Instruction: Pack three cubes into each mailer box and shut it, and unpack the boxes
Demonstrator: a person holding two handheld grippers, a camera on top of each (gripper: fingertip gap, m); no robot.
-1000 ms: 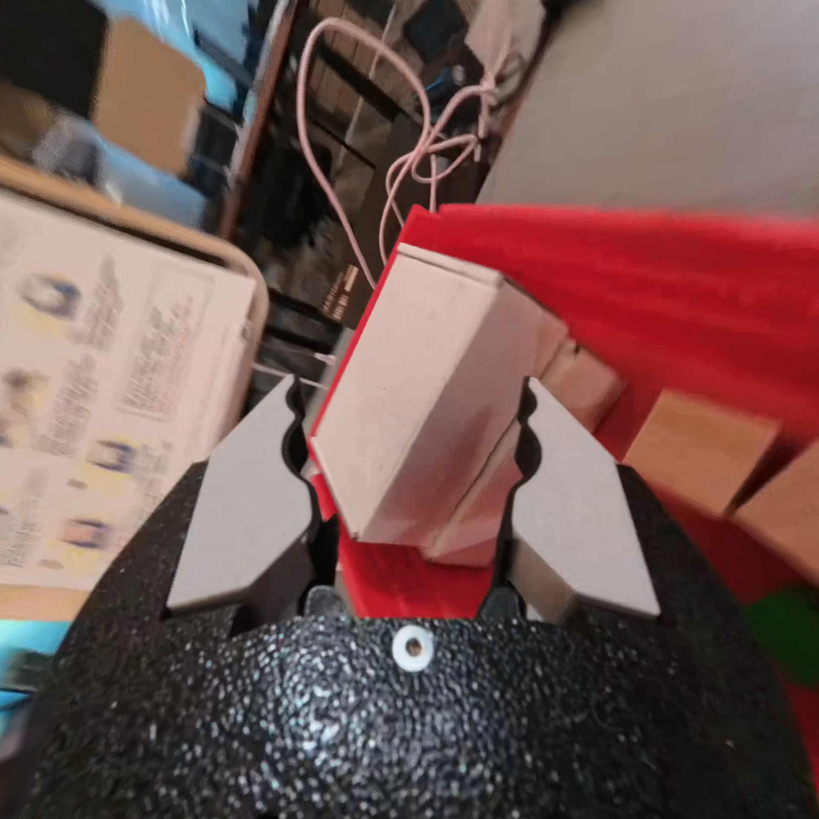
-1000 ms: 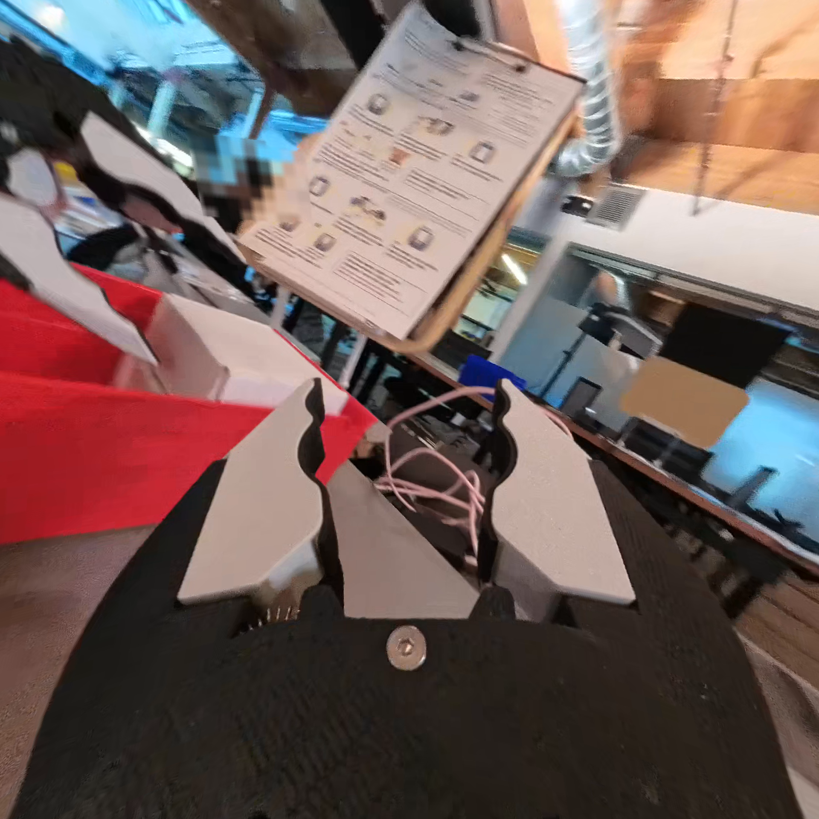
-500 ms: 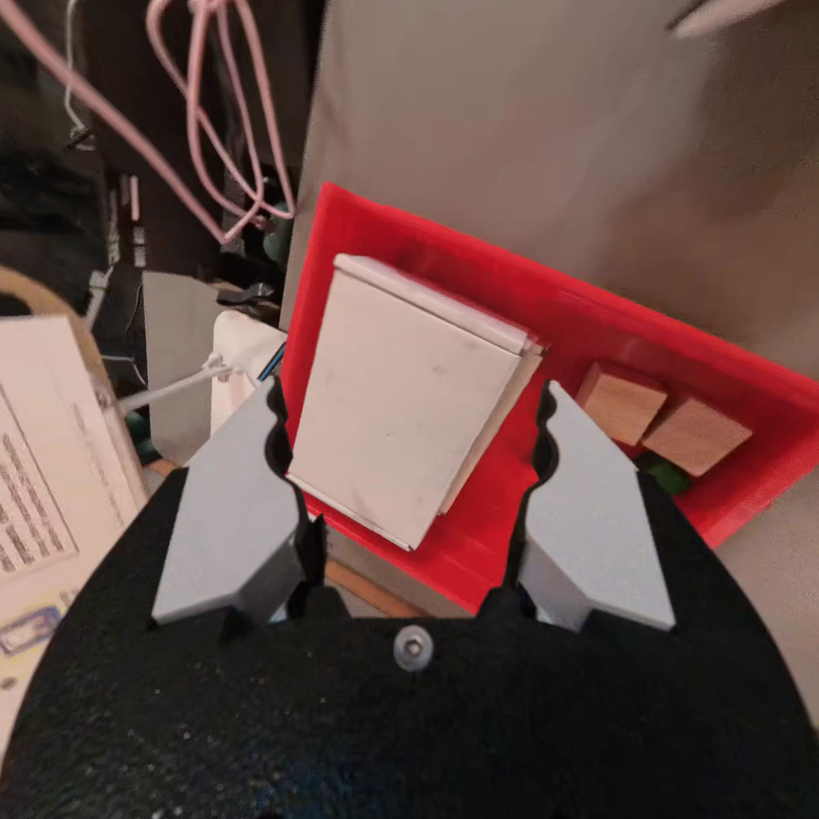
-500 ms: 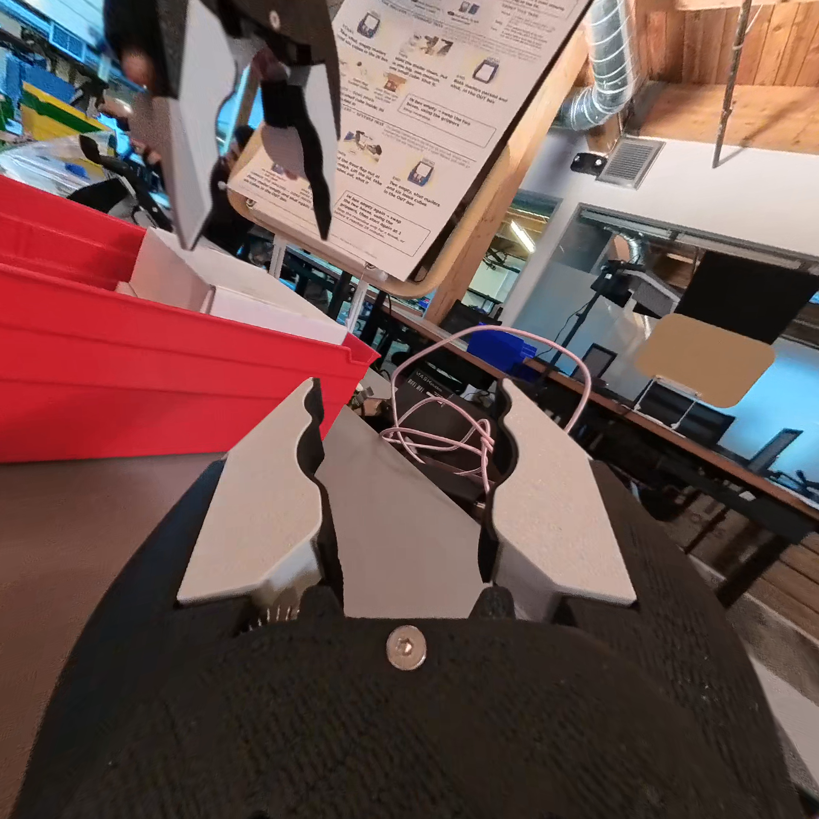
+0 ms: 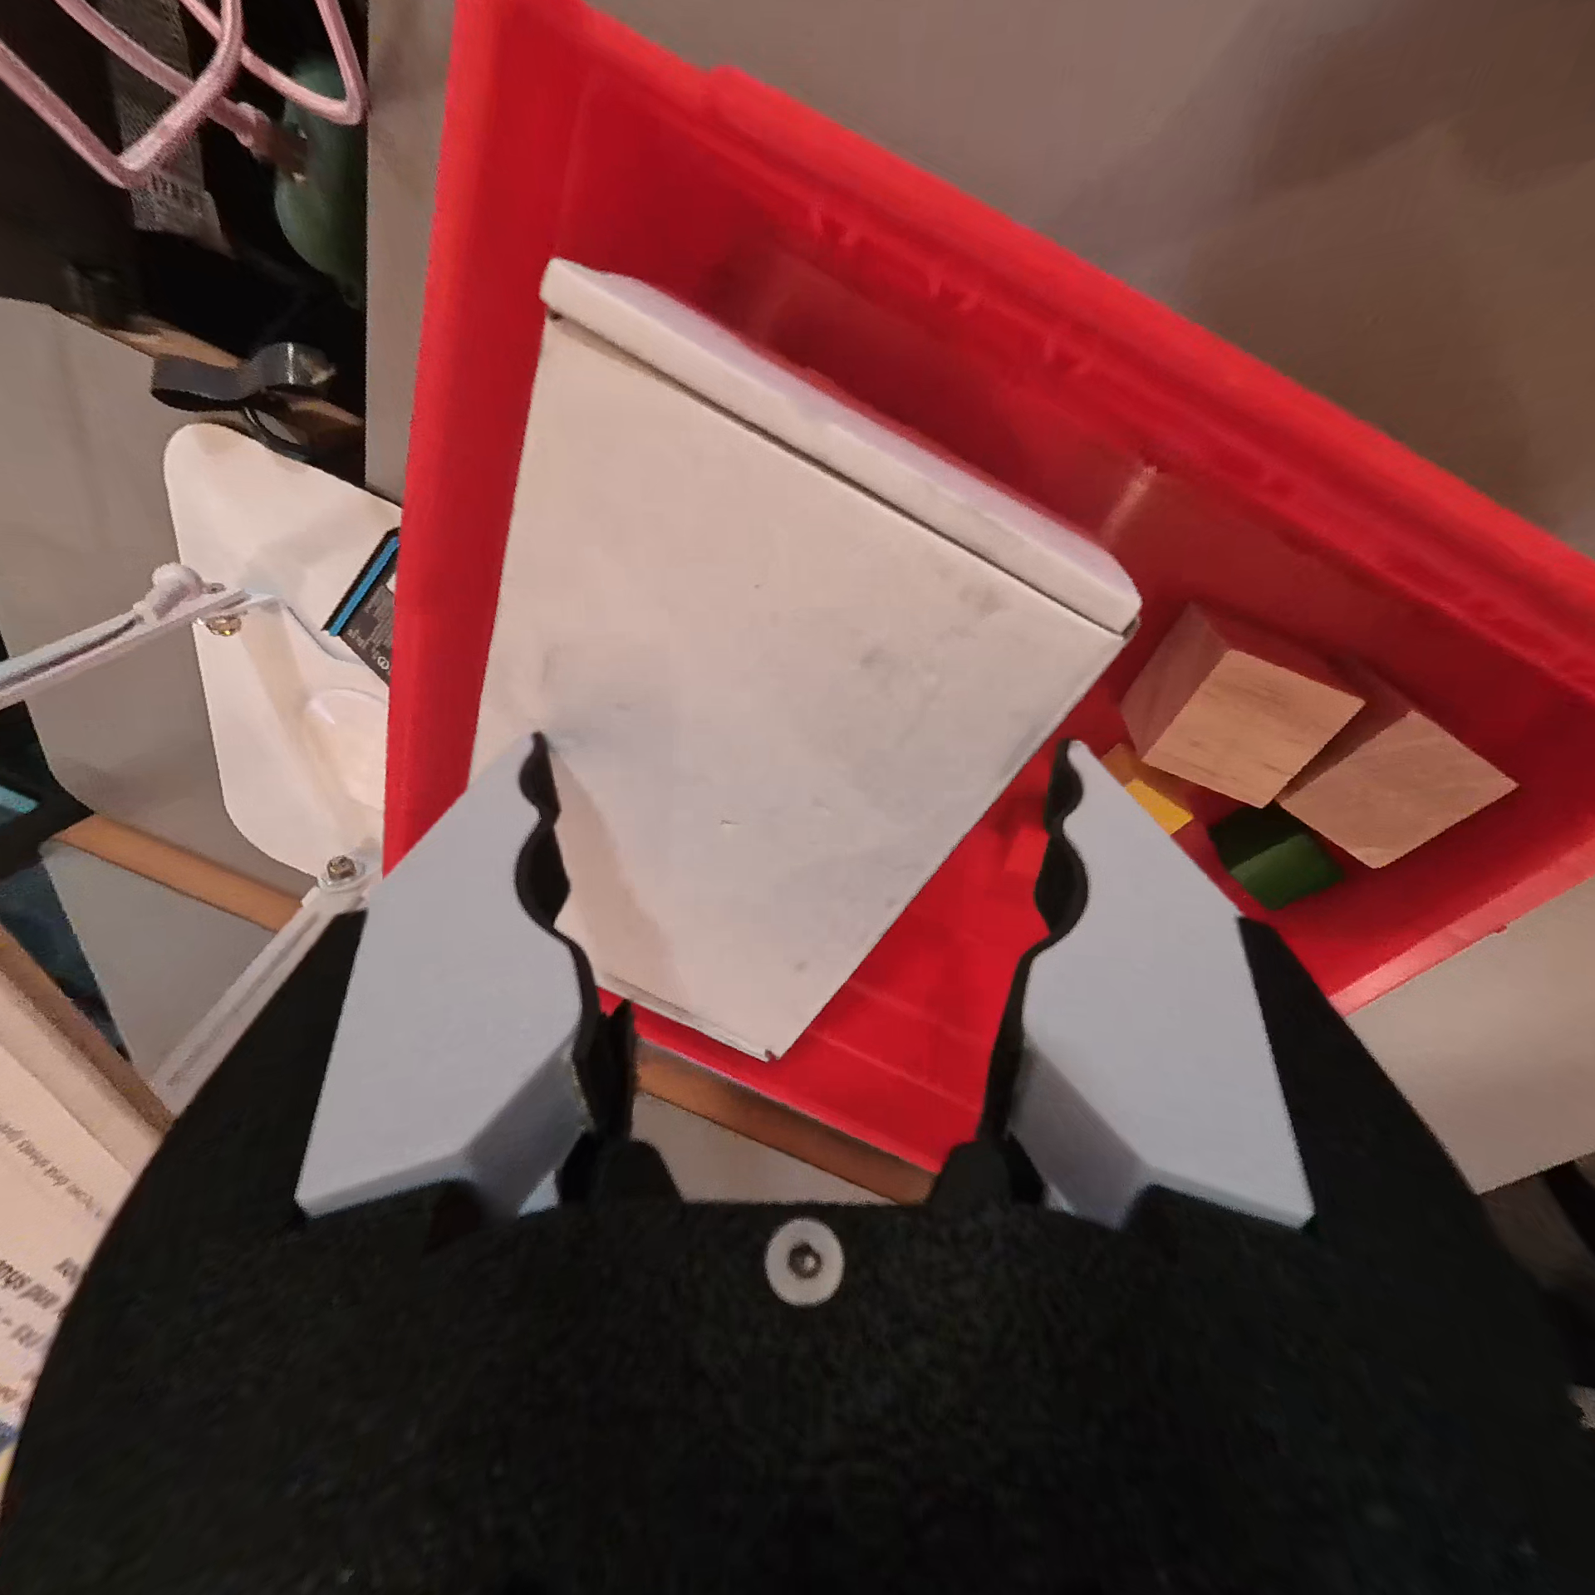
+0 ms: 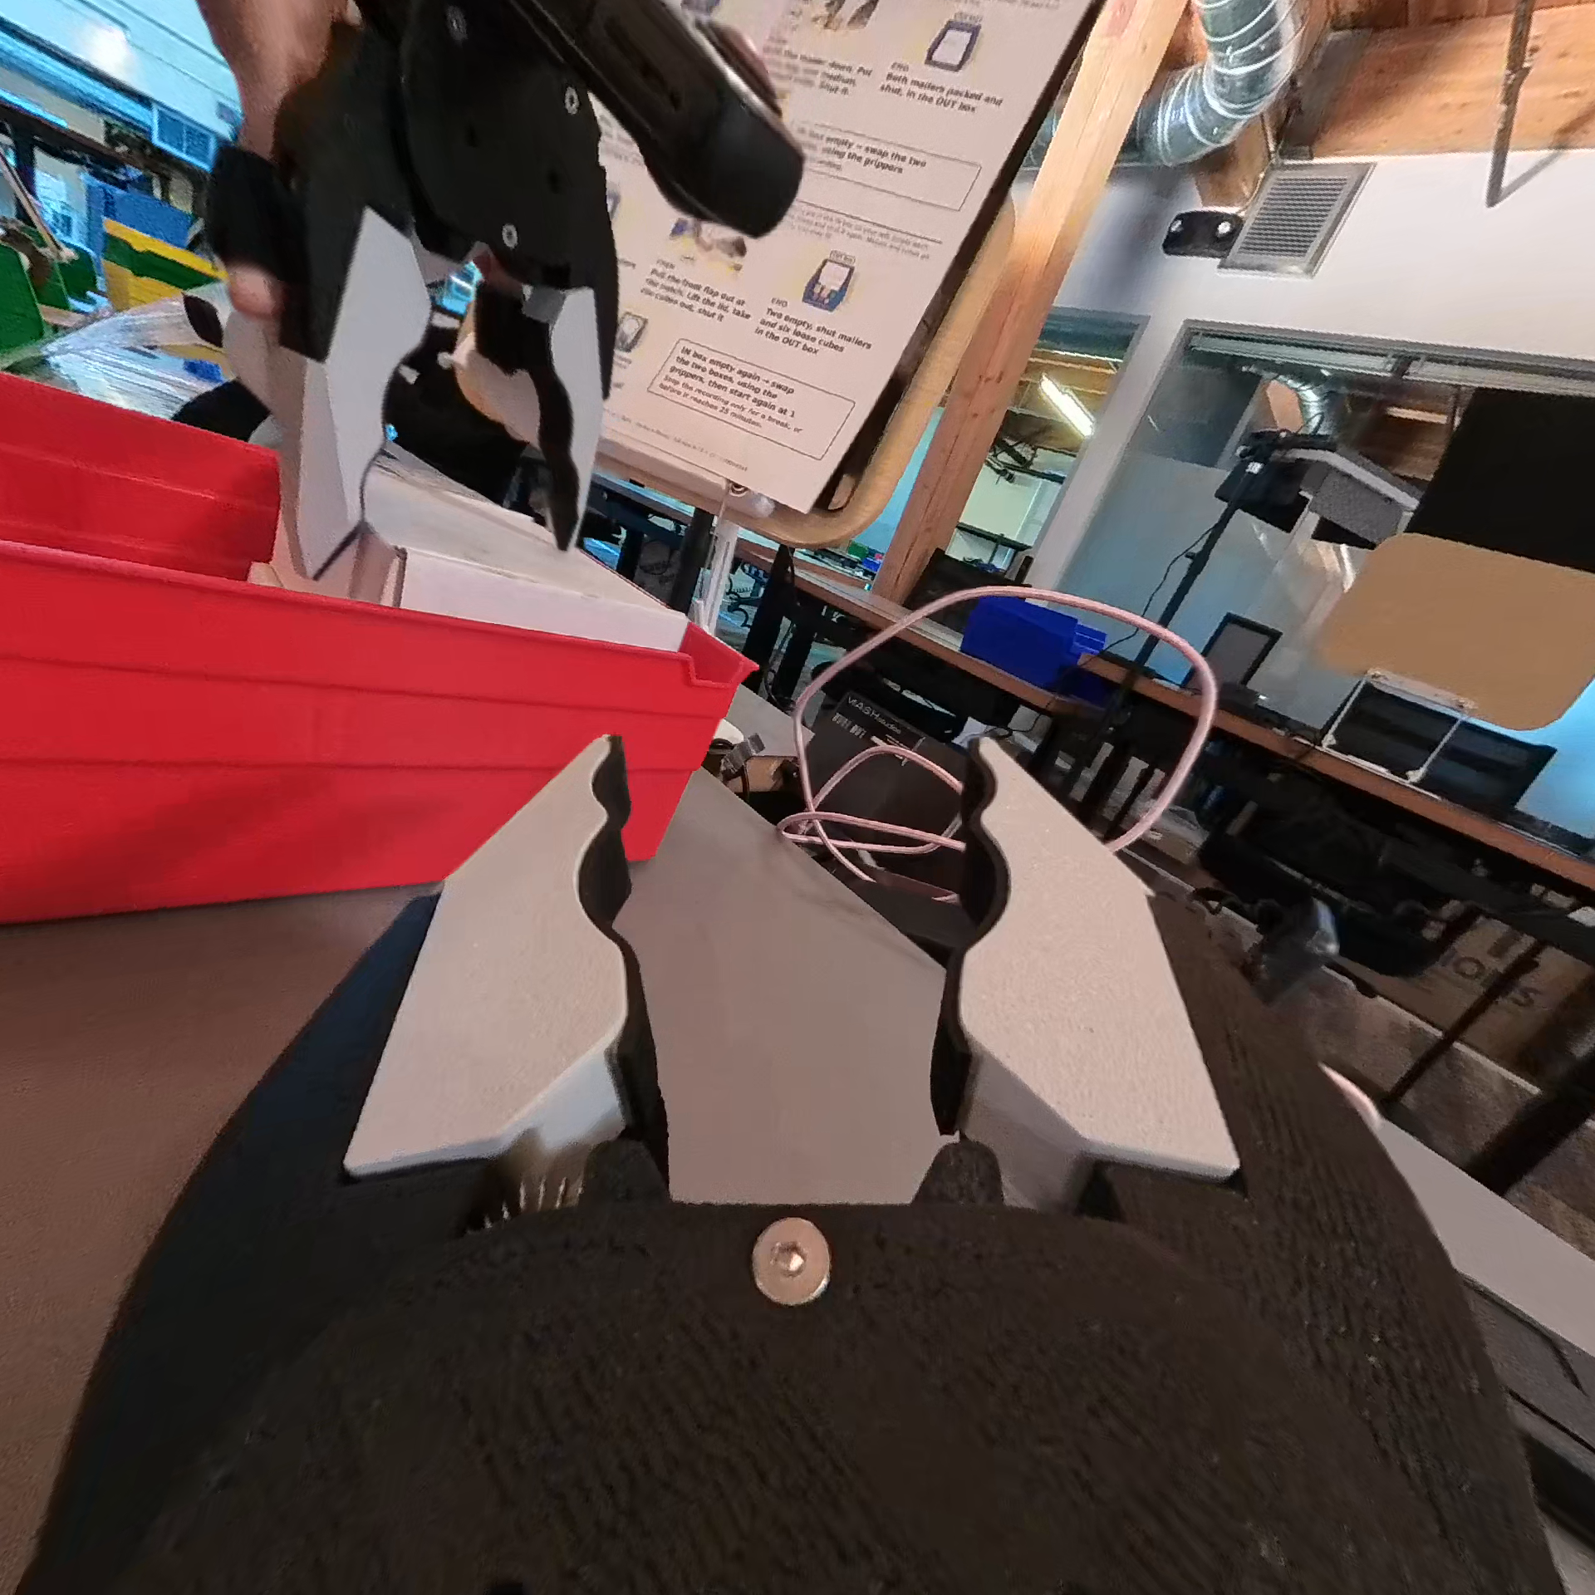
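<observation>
The white mailer (image 5: 777,656) lies shut in the red bin (image 5: 1295,414), leaning toward its left end, with two plain wooden cubes (image 5: 1243,708), a green one (image 5: 1277,863) and a yellow one (image 5: 1161,807) loose at the other end. The left gripper (image 5: 803,829) hangs above the mailer, jaws spread wide and holding nothing; the right gripper (image 6: 790,803) rests low on the table outside the bin, jaws likewise apart and empty. The mailer looks like thin card: light, stiff along its folded edges but likely to dent if squeezed mid-panel, so I would take it across the narrow sides near a corner (a smooth face may slip under shallow pads). The left wrist view alone shows the bin's contents and the closed lid seam; the right wrist view alone shows the left gripper (image 6: 449,509) from the side, its fingertips just above the mailer's top, and the bin's outer wall (image 6: 345,734).
</observation>
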